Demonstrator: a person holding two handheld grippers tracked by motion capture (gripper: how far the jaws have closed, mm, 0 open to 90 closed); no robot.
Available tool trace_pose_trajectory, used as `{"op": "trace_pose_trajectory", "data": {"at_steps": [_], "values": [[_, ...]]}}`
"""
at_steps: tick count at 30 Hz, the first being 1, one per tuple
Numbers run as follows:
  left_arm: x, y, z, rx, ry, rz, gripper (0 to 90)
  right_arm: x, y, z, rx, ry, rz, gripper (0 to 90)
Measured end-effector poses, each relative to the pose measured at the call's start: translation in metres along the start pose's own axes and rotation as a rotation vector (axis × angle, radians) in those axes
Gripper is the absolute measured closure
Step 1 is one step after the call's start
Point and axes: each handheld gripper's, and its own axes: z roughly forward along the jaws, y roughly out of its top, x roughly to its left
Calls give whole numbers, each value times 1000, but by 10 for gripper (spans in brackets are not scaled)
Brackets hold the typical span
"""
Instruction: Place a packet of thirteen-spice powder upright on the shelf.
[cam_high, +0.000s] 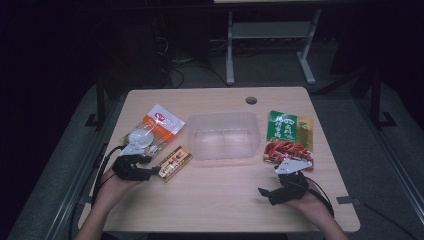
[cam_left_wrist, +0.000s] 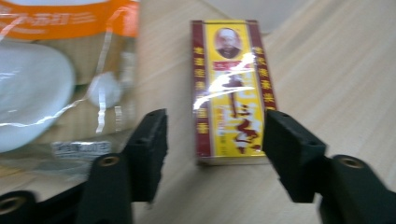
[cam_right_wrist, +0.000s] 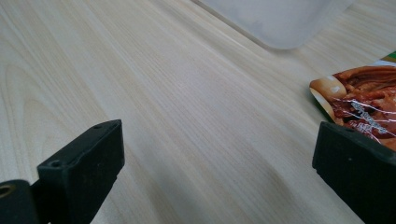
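A yellow and dark red box (cam_high: 175, 162) (cam_left_wrist: 231, 84) lies flat on the wooden table (cam_high: 225, 200), left of a clear plastic container (cam_high: 223, 135) (cam_right_wrist: 280, 18). My left gripper (cam_high: 156, 172) (cam_left_wrist: 215, 126) is open, its jaws standing on either side of the box's near end without pressing on it. An orange and white packet (cam_high: 152, 131) (cam_left_wrist: 56, 70) lies just beside that gripper. My right gripper (cam_high: 266, 195) (cam_right_wrist: 224, 144) is open wide over bare table, with nothing between its jaws. A green and red food packet (cam_high: 290, 137) (cam_right_wrist: 364, 98) lies just beyond its right jaw.
The clear container stands in the middle of the table between the two packets. A round cable hole (cam_high: 251, 100) sits near the table's far edge. Bare wood stretches along the front between my two hands. A desk frame (cam_high: 270, 45) stands on the floor beyond.
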Motion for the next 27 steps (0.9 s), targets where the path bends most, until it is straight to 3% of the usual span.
{"op": "trace_pose_trajectory", "data": {"at_steps": [4, 6, 10, 11, 14, 18, 22, 27], "values": [[-6, 1, 12, 13, 6, 11, 220, 1, 0, 0, 2, 3, -5, 20], [-9, 0, 22, 44, -4, 23, 185, 1, 0, 1, 6, 3, -1, 19], [-11, -1, 29, 59, 0, 17, 156, 0, 0, 2, 9, 10, -1, 20], [-11, -1, 30, 64, 5, 34, 148, 0, 0, 2, 8, 10, -4, 20], [-13, -1, 34, 63, 9, 19, 147, 1, 0, 2, 8, 9, -5, 20], [-13, -1, 38, 75, 23, 35, 148, 1, 0, 2, 9, 9, -5, 19], [-14, 0, 44, 90, 15, 26, 157, 1, 0, 2, 10, 10, -3, 20], [-14, 0, 45, 97, 23, 38, 219, 1, 0, 3, 13, 11, -3, 20]]}}
